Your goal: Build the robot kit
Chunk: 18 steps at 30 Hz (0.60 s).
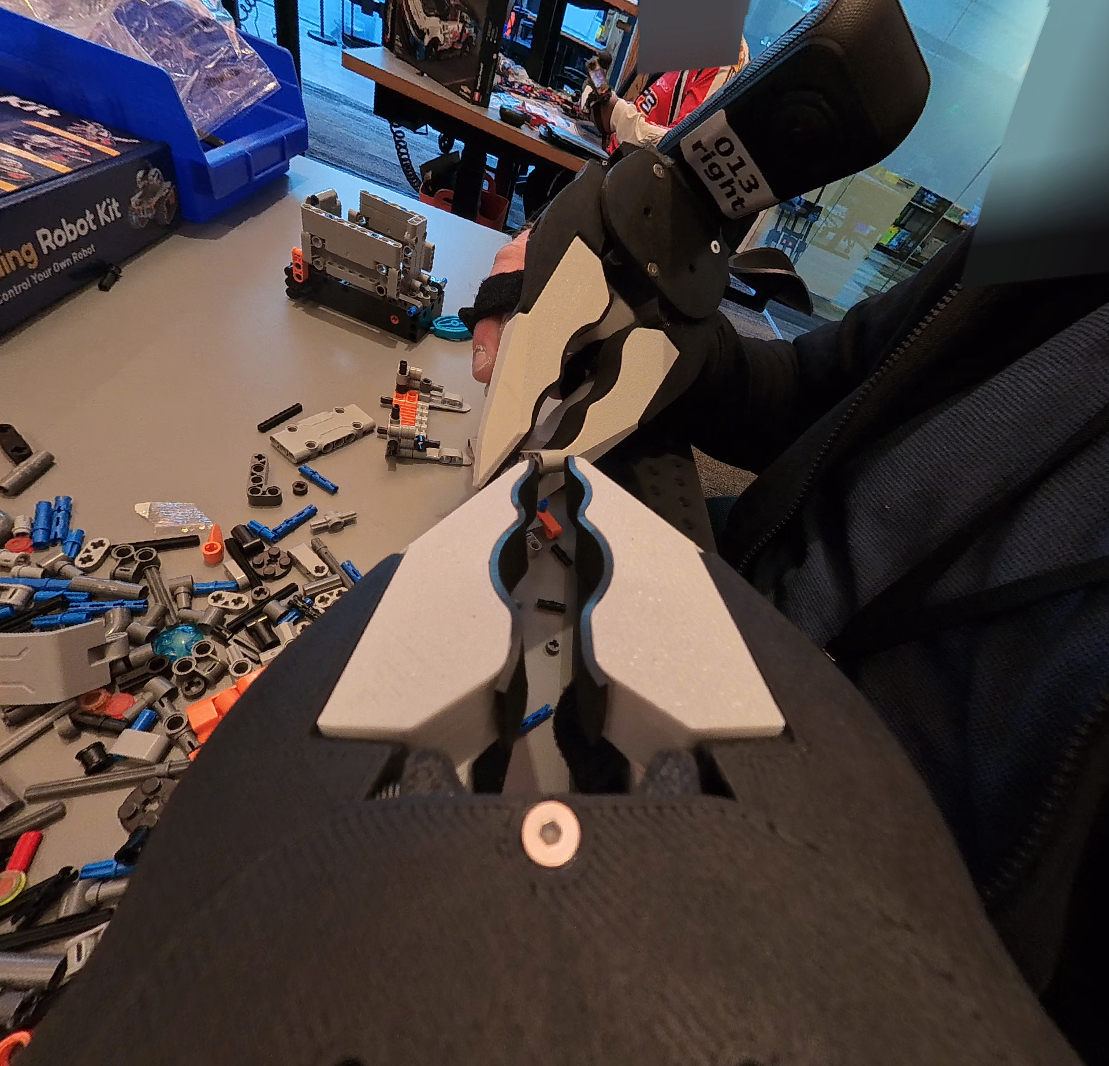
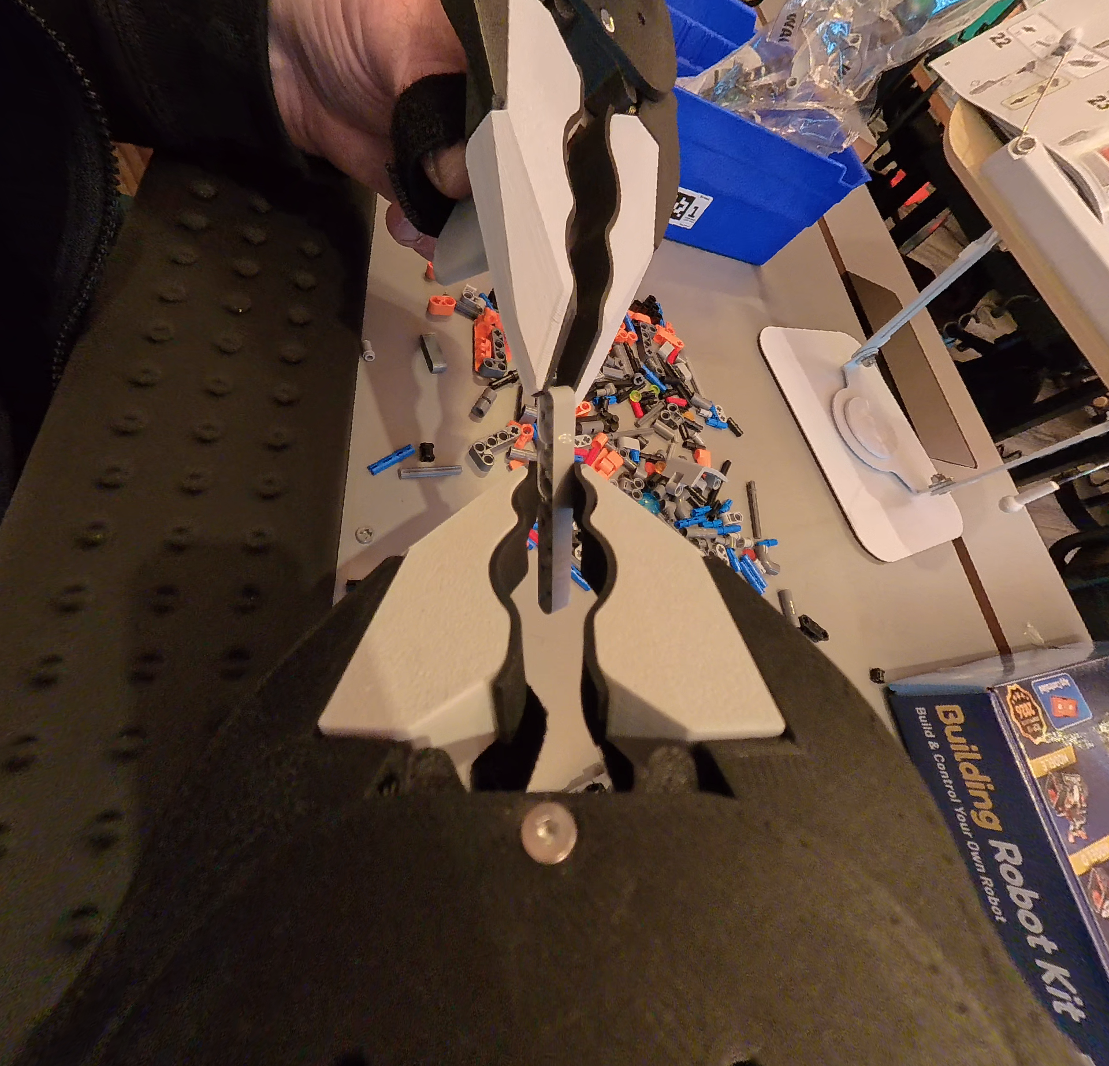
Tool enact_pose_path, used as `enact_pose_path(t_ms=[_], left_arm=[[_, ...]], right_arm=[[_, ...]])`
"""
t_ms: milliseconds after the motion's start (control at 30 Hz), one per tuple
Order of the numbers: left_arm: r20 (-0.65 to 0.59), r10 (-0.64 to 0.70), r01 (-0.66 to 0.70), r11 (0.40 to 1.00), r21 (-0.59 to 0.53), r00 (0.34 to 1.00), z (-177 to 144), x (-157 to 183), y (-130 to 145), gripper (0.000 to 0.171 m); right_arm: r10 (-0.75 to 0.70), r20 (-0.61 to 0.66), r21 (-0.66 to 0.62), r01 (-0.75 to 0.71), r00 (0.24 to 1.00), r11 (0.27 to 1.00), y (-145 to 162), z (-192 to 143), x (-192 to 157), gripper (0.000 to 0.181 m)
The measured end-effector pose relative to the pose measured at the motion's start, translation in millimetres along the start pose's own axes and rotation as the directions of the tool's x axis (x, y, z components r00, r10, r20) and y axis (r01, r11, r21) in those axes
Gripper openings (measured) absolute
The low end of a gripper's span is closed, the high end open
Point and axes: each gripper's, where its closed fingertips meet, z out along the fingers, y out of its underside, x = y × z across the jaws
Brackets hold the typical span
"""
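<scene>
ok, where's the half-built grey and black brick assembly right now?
The grey and black brick assembly shows in the left wrist view only, upper left of centre, standing on the grey table just right of the blue bin, beyond the loose parts pile.

A flat grey panel piece (image 2: 555, 497), black-edged, stands upright between both grippers' tips above a scattered pile of building pieces (image 2: 654, 431).
</scene>
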Motion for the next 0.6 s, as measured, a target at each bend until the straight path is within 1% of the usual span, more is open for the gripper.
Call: enact_pose_path(t_ms=[433, 600], left_arm=[[0.008, -0.004, 0.004, 0.999, 0.035, 1.000, -3.5, -2.1, -4.8, 0.006], [-0.008, -0.030, 0.031, 0.995, 0.092, 1.000, -10.2, -3.2, -12.0, 0.006]], right_arm=[[0.021, -0.022, 0.000, -0.021, 1.000, 1.000, 1.4, -1.2, 5.5, 0.009], [0.069, -0.038, 0.024, -0.068, 0.997, 0.997, 1.2, -5.8, 13.0, 0.014]])
